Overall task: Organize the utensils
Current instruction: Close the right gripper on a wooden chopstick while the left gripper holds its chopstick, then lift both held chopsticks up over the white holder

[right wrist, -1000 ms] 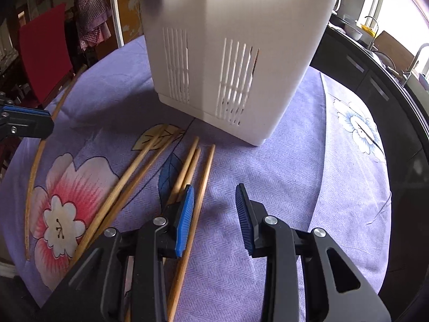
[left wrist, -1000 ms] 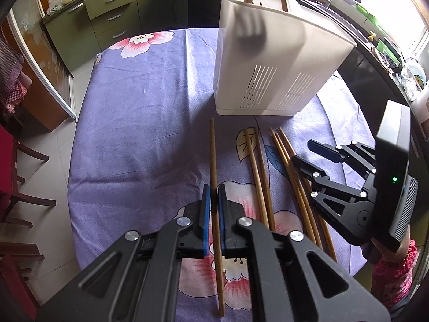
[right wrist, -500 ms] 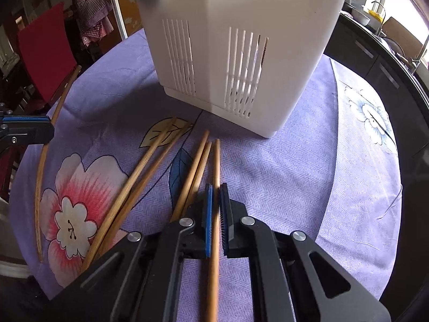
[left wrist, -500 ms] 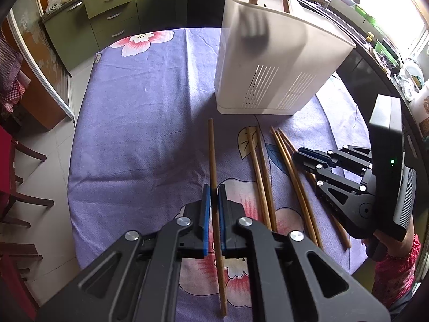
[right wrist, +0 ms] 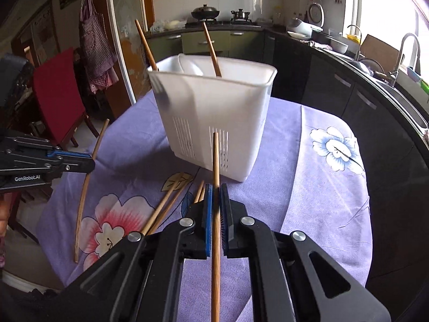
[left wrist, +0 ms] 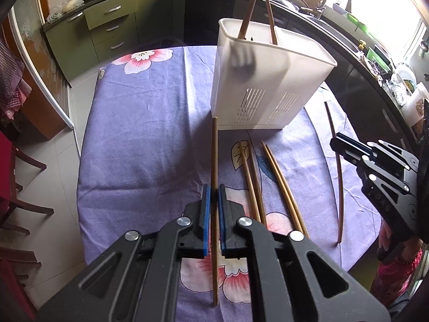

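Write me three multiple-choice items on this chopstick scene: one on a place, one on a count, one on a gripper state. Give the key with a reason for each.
1. Where do the loose chopsticks lie?
A. on the floral tablecloth
B. on the red chair
C. in the sink

2. How many chopsticks stand in the white utensil holder?
A. none
B. two
C. five

3. What is the right gripper doing?
A. open over the holder
B. clamped on a chopstick
C. shut on nothing

Key: 1 A, they rest on the purple tablecloth before the holder. 2 B, two sticks poke above its rim. 3 B, its blue pads pinch one chopstick; the left gripper does likewise.
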A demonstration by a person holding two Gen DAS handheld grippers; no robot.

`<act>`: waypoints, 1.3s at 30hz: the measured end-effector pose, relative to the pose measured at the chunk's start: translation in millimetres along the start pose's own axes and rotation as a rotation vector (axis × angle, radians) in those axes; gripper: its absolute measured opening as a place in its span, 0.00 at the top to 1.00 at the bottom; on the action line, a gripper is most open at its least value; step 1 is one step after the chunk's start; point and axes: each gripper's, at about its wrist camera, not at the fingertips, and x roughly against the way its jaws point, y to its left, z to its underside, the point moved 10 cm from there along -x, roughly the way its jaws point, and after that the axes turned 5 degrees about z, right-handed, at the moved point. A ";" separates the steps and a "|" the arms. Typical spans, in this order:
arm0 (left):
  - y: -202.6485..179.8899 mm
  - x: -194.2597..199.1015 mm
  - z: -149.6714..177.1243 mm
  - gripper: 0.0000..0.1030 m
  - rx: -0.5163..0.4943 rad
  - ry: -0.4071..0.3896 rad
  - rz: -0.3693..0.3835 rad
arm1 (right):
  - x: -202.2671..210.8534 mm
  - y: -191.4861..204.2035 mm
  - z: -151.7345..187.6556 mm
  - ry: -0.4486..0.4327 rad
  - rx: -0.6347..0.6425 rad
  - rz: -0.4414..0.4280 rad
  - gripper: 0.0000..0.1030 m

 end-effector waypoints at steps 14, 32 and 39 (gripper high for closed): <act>-33.0 46.1 -12.7 0.95 -0.066 -0.094 0.027 | 75.5 -28.4 -25.4 -0.142 -0.060 -0.001 0.94; -51.7 81.2 -44.0 0.95 -0.102 -0.169 0.057 | 100.4 -17.5 -56.0 -0.203 -0.056 -0.030 0.94; -65.4 105.5 -69.8 0.95 -0.128 -0.228 0.063 | 114.6 -11.5 -78.6 -0.223 -0.048 -0.043 0.94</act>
